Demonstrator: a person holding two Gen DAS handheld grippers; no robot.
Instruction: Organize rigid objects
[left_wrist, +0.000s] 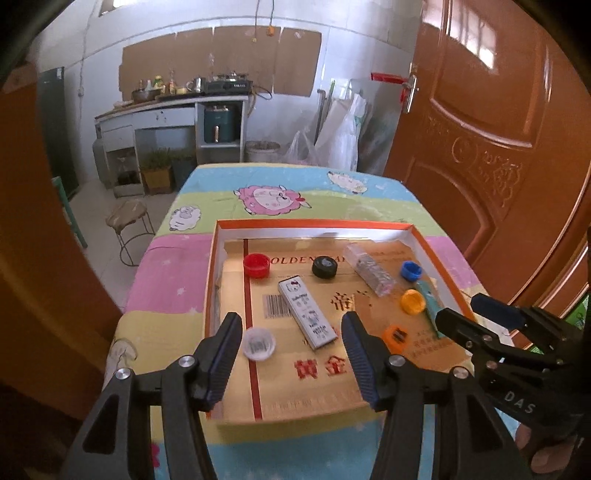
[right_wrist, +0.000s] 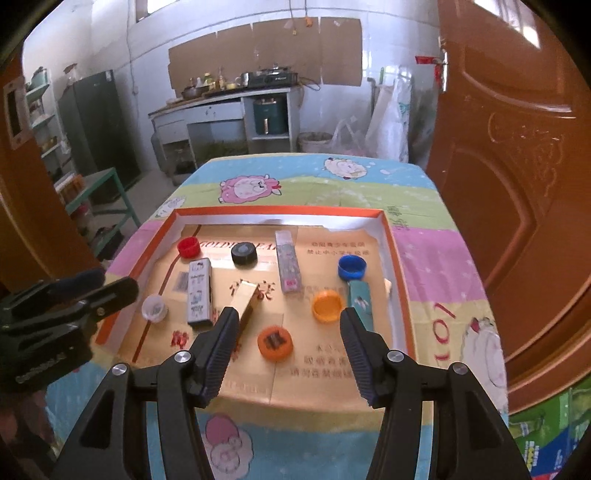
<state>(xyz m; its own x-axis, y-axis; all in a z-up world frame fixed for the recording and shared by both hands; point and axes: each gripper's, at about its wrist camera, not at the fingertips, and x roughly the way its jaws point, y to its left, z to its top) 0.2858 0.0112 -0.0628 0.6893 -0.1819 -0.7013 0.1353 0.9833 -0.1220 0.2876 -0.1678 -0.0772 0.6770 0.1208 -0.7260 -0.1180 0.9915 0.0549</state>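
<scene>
Kitchen table (left_wrist: 177, 258), orange-rimmed tray (left_wrist: 314, 223) of bottle caps, small boxes.

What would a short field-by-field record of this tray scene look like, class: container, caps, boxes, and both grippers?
container: shallow orange-rimmed tray on a cartoon sheep tablecloth
caps: red, black, blue, yellow-orange, orange, white
boxes: white cartoon box, clear patterned box, gold box, teal box
left gripper: open, holding nothing
right gripper: open, holding nothing
</scene>
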